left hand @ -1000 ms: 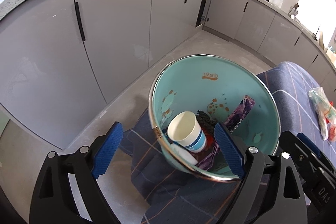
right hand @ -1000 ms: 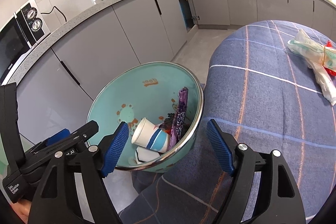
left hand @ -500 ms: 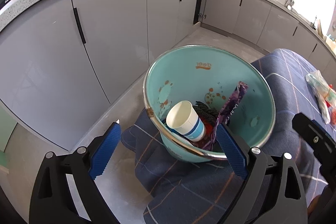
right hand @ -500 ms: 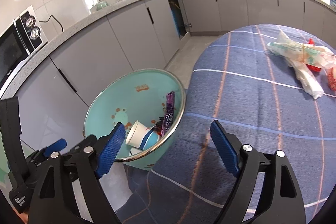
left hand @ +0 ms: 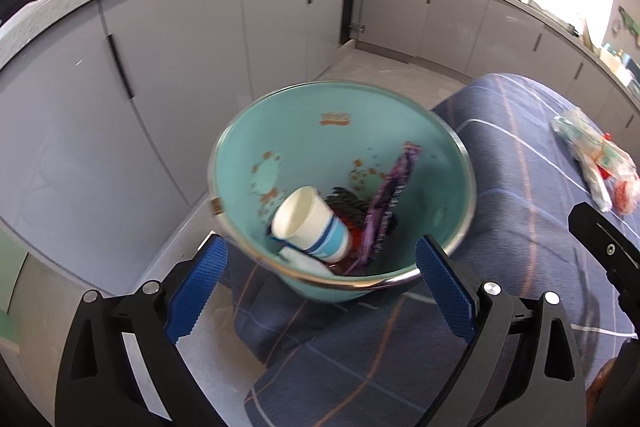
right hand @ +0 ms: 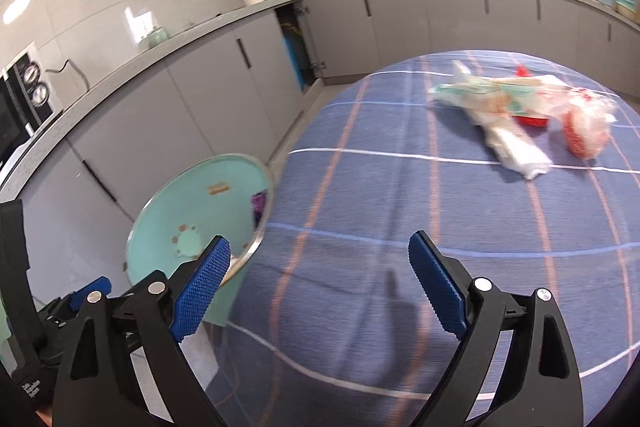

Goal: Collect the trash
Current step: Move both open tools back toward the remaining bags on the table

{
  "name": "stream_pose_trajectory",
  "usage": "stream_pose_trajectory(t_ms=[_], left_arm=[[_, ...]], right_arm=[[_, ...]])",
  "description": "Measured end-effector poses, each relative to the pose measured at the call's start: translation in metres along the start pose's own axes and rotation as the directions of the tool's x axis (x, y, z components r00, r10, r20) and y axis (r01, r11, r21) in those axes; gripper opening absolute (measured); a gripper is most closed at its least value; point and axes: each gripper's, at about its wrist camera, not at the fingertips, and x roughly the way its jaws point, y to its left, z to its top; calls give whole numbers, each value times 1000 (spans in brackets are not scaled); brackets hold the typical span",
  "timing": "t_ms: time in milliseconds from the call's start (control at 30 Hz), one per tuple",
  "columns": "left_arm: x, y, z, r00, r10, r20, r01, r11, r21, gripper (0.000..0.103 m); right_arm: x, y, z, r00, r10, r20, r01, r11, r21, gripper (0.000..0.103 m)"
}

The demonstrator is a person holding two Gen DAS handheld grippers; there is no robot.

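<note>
A teal enamel basin stands at the edge of the blue checked tablecloth. It holds a white-and-blue paper cup, a purple wrapper and dark scraps. My left gripper is open and empty just in front of the basin. My right gripper is open and empty above the cloth, with the basin at its left. A heap of clear plastic bags with red bits lies on the far cloth; it also shows in the left wrist view.
Grey kitchen cabinets and a worktop run along the left and back. A microwave stands on the worktop at the left. Grey floor lies between table and cabinets.
Both grippers have pulled back from the basin. The right one has swung right, so the plastic bags now sit nearer the middle of its view.
</note>
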Motion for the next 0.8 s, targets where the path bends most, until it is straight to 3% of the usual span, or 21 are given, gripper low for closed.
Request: stream_pose_trajectory(t_ms=[567,800], left_arm=[[-7,-107,10,985,-174,22,167,970,174,93],[-2,-138,13,972,-233,-11,231,951,205,90]], right_arm=[[-40,-103,7,978,-197,66,182,965,187,89],[-52,-139,11,965,-249,78,226,946,232,89]])
